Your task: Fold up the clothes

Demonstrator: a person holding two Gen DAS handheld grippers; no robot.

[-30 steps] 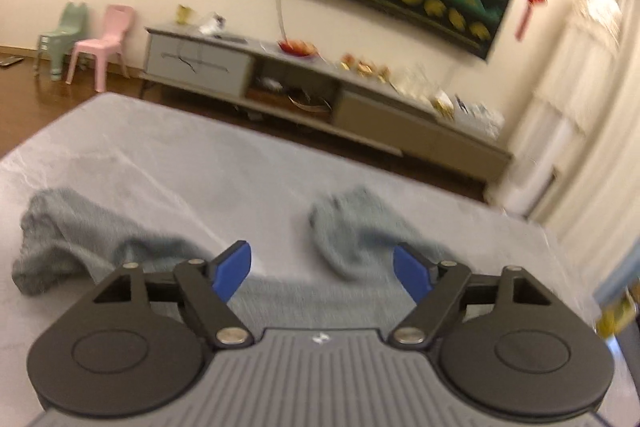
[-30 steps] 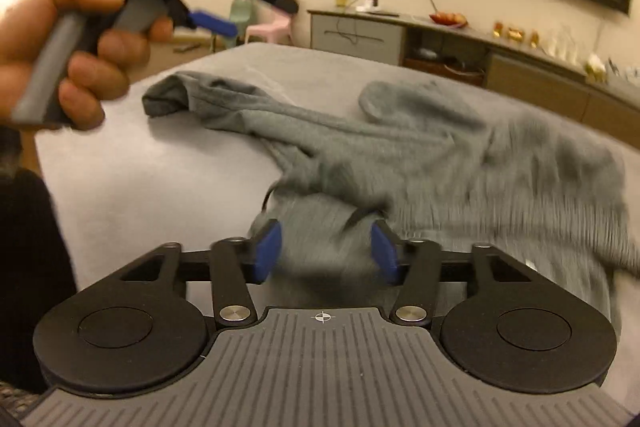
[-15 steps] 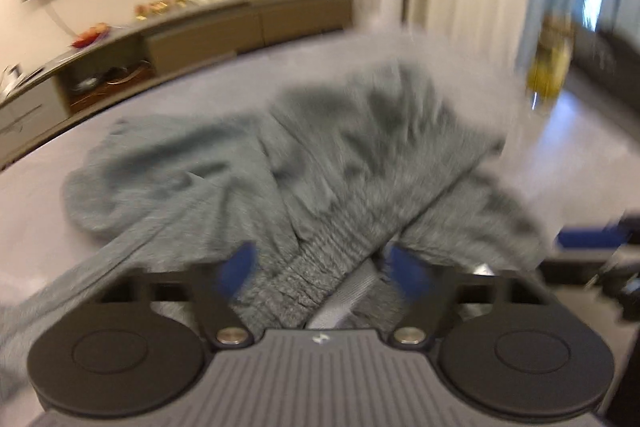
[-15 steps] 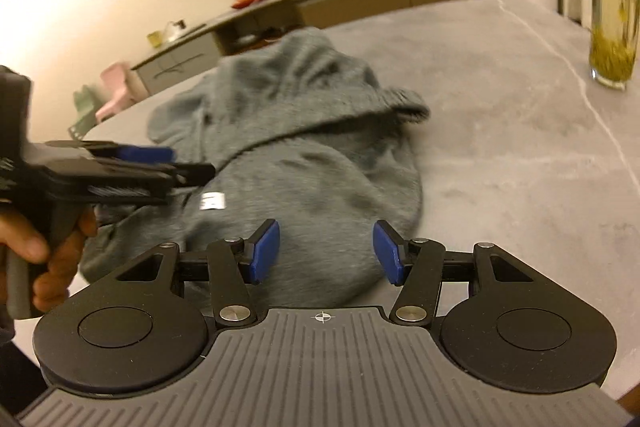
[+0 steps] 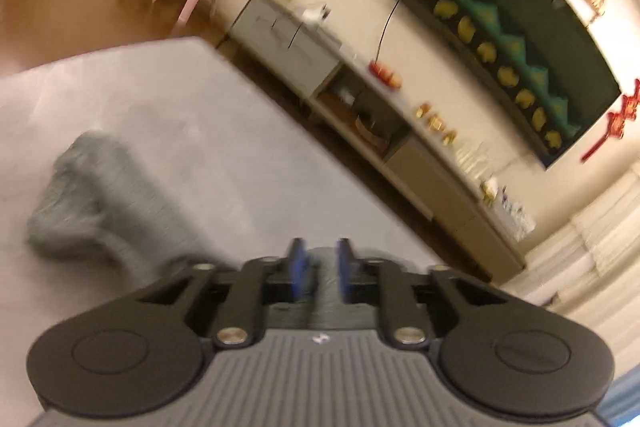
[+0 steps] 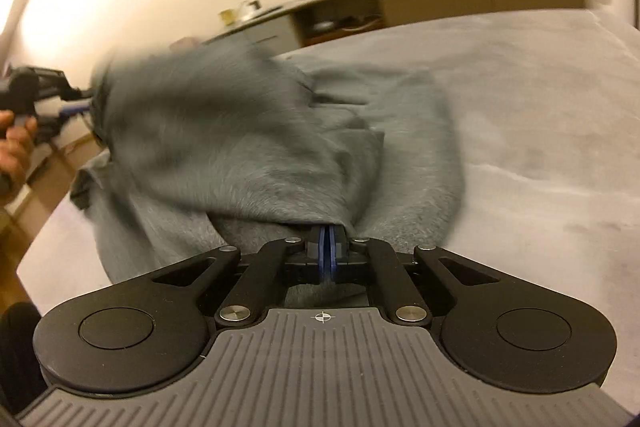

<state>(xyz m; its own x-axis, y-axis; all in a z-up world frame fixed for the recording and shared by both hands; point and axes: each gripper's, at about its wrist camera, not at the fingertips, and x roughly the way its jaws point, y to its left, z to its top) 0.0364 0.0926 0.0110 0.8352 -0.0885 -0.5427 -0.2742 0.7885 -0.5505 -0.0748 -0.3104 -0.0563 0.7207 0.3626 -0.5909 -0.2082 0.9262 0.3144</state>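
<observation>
Right tool (image 6: 327, 247), spread before, now pinched on grey sweater (image 6: 256, 147); left tool (image 5: 320, 267) opening around a fold.

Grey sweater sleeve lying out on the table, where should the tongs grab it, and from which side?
Probably the free end of the sleeve: it lies bunched on the table, away from the body. Come down from the bare table side, pinching across its width.

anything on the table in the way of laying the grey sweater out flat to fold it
Nothing visible does. The grey sweater is already pinched in the right tongs and stretches to the left tongs, whose jaws are opening with cloth between them. The table beyond the sweater shows only bare surface.
</observation>
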